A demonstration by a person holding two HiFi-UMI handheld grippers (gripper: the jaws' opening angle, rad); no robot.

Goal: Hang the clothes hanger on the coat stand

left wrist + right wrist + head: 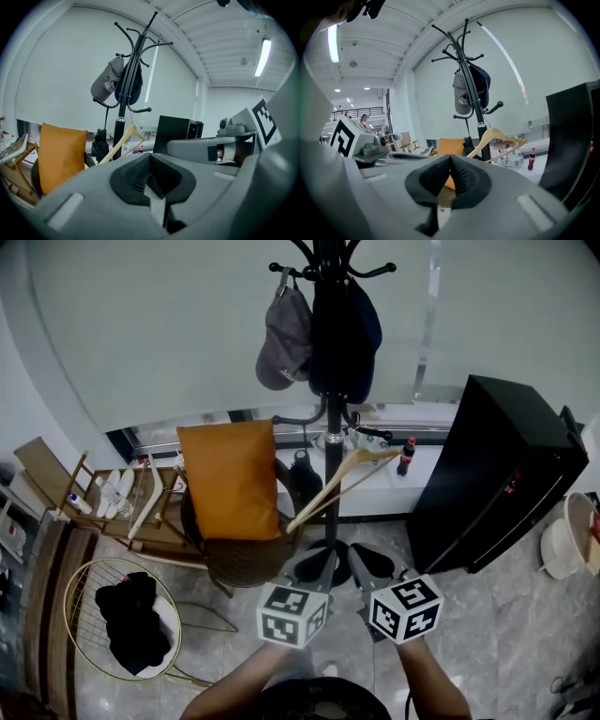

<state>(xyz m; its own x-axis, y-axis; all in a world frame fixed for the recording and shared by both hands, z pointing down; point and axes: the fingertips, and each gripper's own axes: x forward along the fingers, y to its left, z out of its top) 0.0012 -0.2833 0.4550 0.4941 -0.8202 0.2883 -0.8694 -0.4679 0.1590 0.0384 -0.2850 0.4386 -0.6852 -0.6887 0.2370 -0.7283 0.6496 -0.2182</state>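
A wooden clothes hanger (339,478) leans from the chair up toward the window sill, close to the pole of the black coat stand (330,418). It also shows in the left gripper view as the hanger (123,139) beside the stand (123,101), and in the right gripper view as the hanger (497,138) by the stand (477,105). My left gripper (317,564) (150,157) and right gripper (371,564) (450,157) hover side by side, low in front of the stand and short of the hanger. Both are shut with nothing between the pads.
A grey cap (284,338) and a dark bag (345,334) hang on the stand's hooks. A wicker chair with an orange cushion (230,479) stands left of the pole, a black cabinet (497,474) to the right. A wire basket (80,587) and a wooden rack (112,498) sit at the left.
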